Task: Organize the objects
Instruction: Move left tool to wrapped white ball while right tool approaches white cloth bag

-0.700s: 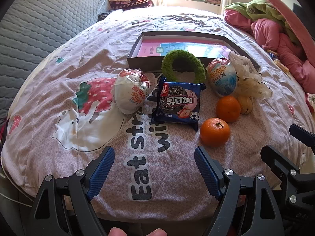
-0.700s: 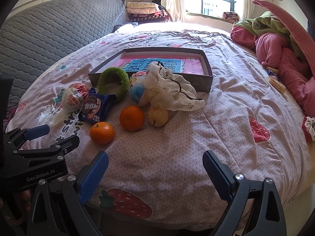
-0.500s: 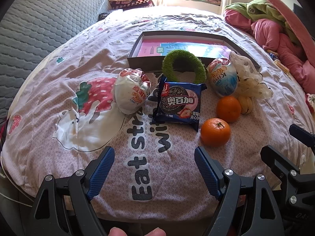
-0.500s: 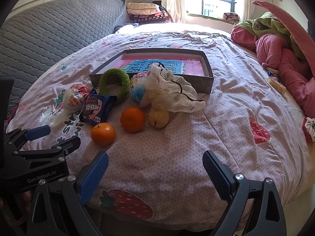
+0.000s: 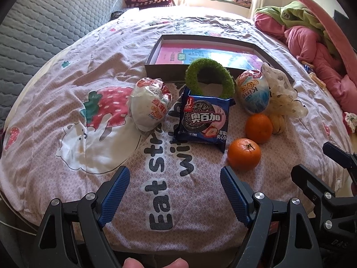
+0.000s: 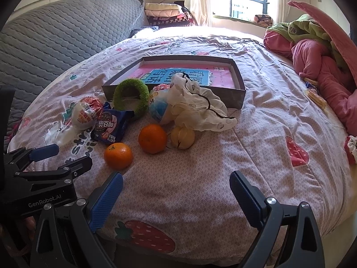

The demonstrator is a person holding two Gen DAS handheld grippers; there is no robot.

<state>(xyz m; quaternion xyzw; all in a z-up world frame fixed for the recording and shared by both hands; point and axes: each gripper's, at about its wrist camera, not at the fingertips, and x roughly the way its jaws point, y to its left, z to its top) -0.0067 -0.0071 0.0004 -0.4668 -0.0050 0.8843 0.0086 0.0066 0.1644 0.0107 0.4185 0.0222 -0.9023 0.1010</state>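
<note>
On the bed a grey shallow box [image 5: 160, 69] [image 6: 239, 82] holds a pink and blue book. In front of it lie a green fuzzy ring [image 5: 225, 78] [image 6: 142, 93], a red-and-white wrapped egg [image 5: 147, 109] [image 6: 86, 114], a blue cookie packet [image 5: 203, 120] [image 6: 109, 127], a blue wrapped egg [image 5: 253, 93] [image 6: 158, 108], a white cloth bag [image 5: 281, 89] [image 6: 198, 109], two oranges [image 5: 244, 154] [image 6: 152, 138] [image 6: 118, 156] and a yellowish fruit [image 5: 277, 122] [image 6: 183, 137]. My left gripper [image 5: 174, 189] is open, short of the packet. My right gripper [image 6: 176, 196] is open over bare bedding, nothing between its fingers.
A grey quilted headboard [image 6: 55, 44] rises at the left. Piled pink and green bedding [image 6: 316, 60] sits at the right edge of the bed. Folded blankets [image 6: 165, 11] lie by the window. The bed's near edge is just under both grippers.
Both views have shifted very slightly; the objects lie where they were and both grippers stay open.
</note>
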